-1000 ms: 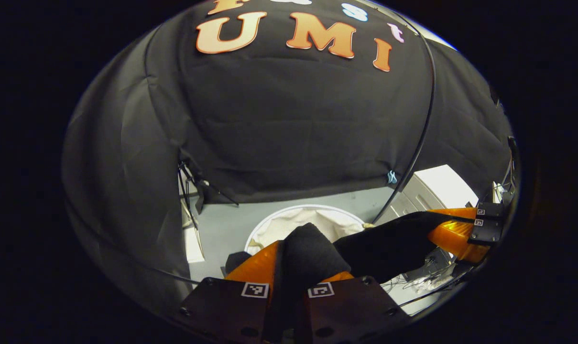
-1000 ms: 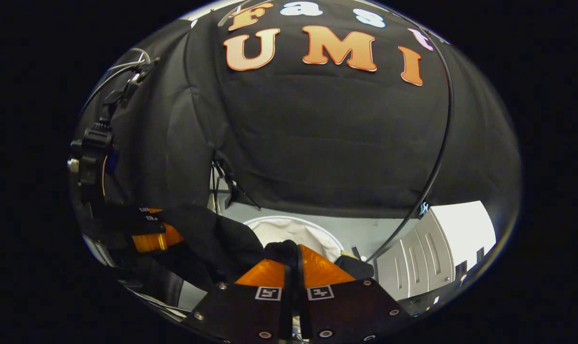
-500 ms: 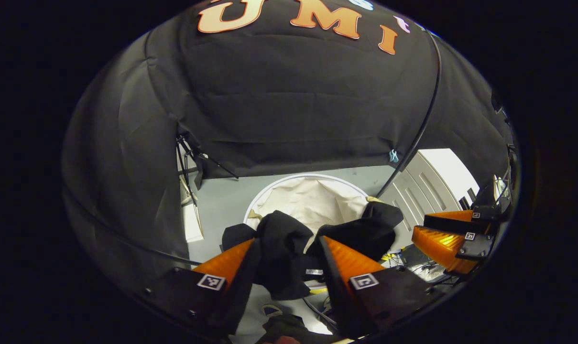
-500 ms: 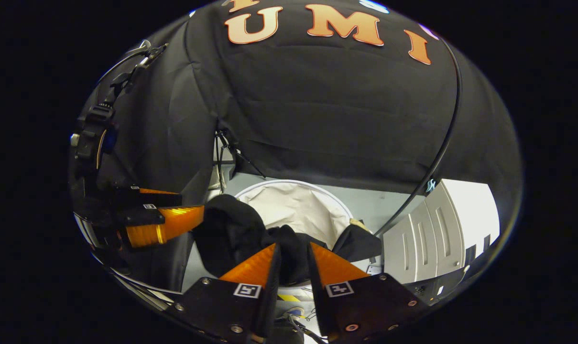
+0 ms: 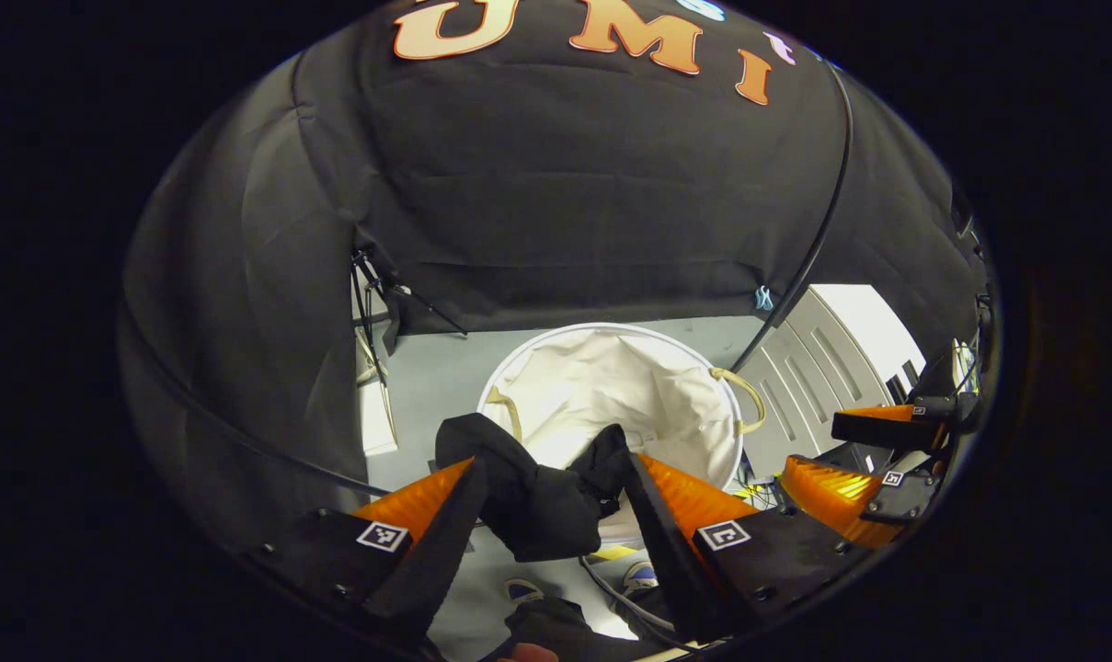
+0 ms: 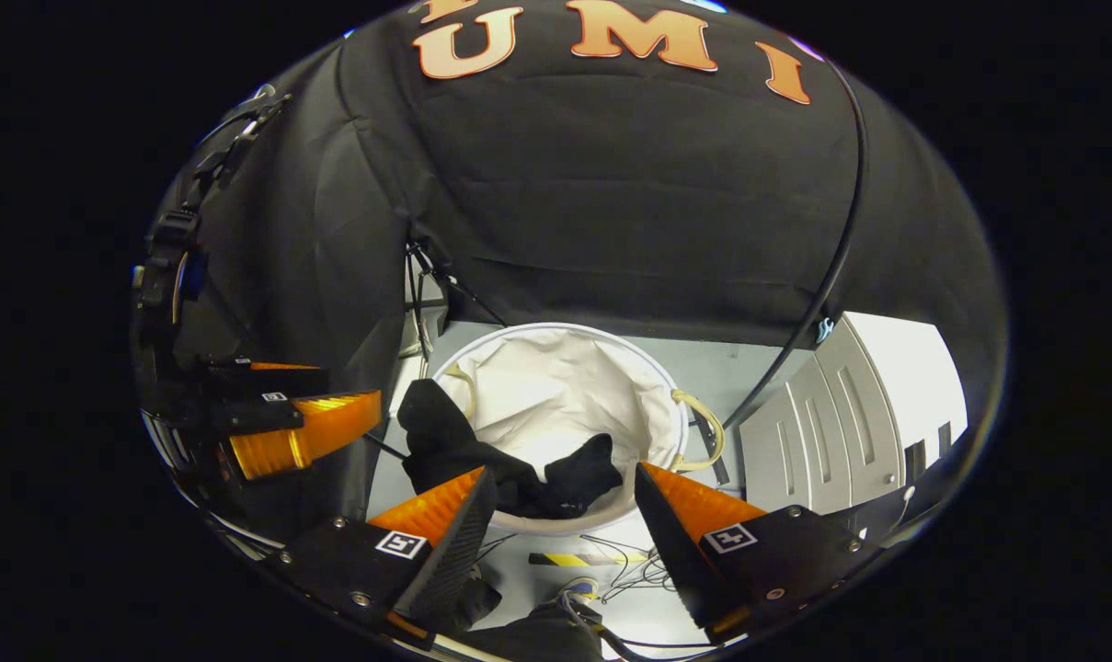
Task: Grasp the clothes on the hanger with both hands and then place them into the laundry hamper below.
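A round white hamper (image 5: 693, 391) is seen standing on the grey floor (image 5: 436, 386), close to the black cloth wall (image 5: 565, 202). Its white lining is seen inside, and a rope handle (image 5: 744, 395) is seen on its right rim. Another rope handle is seen on the left rim.

The black clothes (image 5: 533, 492) are draped over the near left rim of the hamper. One part is hung down outside the rim, and one part is laid inside. In the right gripper view, the clothes (image 6: 482, 455) are seen as a dark heap across the same near left part of the rim, with a flap lying on the lining of the hamper (image 6: 565, 386).

The left gripper (image 5: 551, 492) is held above the near rim. Its jaws are spread wide apart, and the clothes are seen between them. It cannot be told if the cloth is touched by either finger. In the right gripper view, this gripper (image 6: 335, 414) is seen at the left, beside the hamper, with its jaws apart.

The right gripper (image 6: 565, 492) is held over the near rim too. Its jaws are spread wide apart, and nothing is pinched by them. In the left gripper view, this gripper (image 5: 841, 450) is seen at the right, past the hamper, with a gap between its fingers.

A white cabinet (image 6: 841, 441) is seen to the right of the hamper. A black cable (image 6: 831, 267) is hung down along the wall. Some wires and a yellow and black strip (image 6: 583, 558) are seen on the floor by the near side of the hamper.
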Tool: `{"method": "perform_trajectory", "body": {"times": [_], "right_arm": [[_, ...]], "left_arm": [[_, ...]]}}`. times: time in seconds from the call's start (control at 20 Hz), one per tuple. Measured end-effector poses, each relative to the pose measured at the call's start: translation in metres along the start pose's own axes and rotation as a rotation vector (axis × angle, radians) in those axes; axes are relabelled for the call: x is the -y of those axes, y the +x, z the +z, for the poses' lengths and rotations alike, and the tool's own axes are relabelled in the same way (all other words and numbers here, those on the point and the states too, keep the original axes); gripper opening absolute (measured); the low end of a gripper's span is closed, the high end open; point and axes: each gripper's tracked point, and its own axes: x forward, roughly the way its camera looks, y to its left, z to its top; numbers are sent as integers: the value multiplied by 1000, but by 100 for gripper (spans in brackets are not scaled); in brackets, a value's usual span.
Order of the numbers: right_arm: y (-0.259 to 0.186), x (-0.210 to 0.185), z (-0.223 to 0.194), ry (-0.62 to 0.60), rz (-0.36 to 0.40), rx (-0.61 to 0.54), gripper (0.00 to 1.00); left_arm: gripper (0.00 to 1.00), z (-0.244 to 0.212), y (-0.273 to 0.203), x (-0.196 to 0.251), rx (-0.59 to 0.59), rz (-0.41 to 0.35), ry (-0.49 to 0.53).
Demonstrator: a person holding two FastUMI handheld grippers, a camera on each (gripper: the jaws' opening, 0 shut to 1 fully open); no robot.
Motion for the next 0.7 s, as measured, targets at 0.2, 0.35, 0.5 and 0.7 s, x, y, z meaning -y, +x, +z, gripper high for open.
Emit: {"method": "perform_trajectory", "body": {"times": [0.2,0.35,0.5,0.7], "right_arm": [[-13,1,4,-2,-9,21,93],[-35,0,16,4,-8,62,94],[-65,-2,38,8,-15,133,94],[-110,4,68,28,-39,224,93]], "left_arm": [[99,9,-14,-4,42,5,-12],[100,19,-30,-8,89,14,-24],[100,36,-54,-12,153,24,-45],[98,64,-93,-26,259,46,-73]]}}
